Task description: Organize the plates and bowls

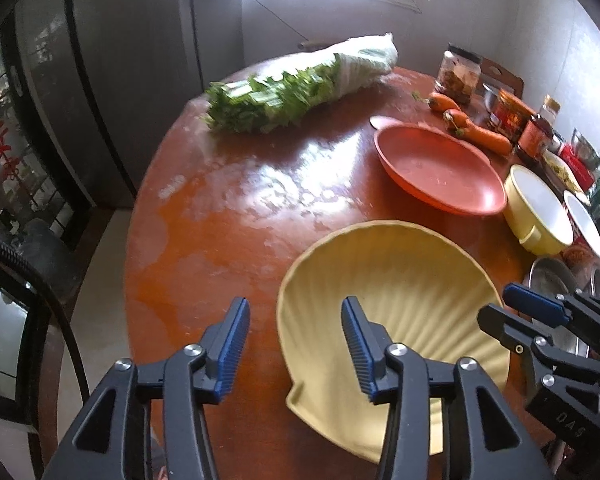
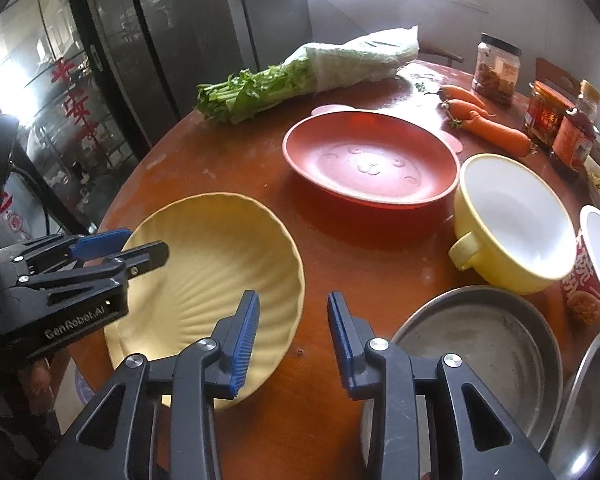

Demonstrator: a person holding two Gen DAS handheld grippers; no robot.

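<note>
Left wrist view first: the left gripper (image 1: 296,344) hangs over the near edge of the round wooden table (image 1: 228,208), its blue-padded fingers (image 1: 232,348) parted with nothing pressed between them. The left rim of the yellow shell-shaped plate (image 1: 392,276) sits in the gap, but the pads are off it. That plate lies flat on the table at the near edge. At the right of this view, the right gripper (image 1: 508,308) reaches in over the plate's right rim.

Right wrist view now: the right gripper (image 2: 292,340) is parted too, a narrow-to-middling gap, one finger over the shell plate's right edge and the other over bare table. No grip here either. The left gripper (image 2: 140,246) comes in from the left over the plate's far-left rim.

Beyond the shell plate sits the red plate (image 2: 370,168) with a bear face pressed into it. Just right of it is the yellow bowl (image 2: 512,224), white inside, handle pointing near. Near right, a metal dish (image 2: 476,344) lies flat, with a second metal dish (image 2: 592,392) at the right edge. A printed paper bowl (image 2: 596,264) stands right of the yellow bowl.

Far side: a bundle of leafy greens (image 2: 284,80), three carrots (image 2: 488,120), and jars (image 2: 496,68) along the right.
</note>
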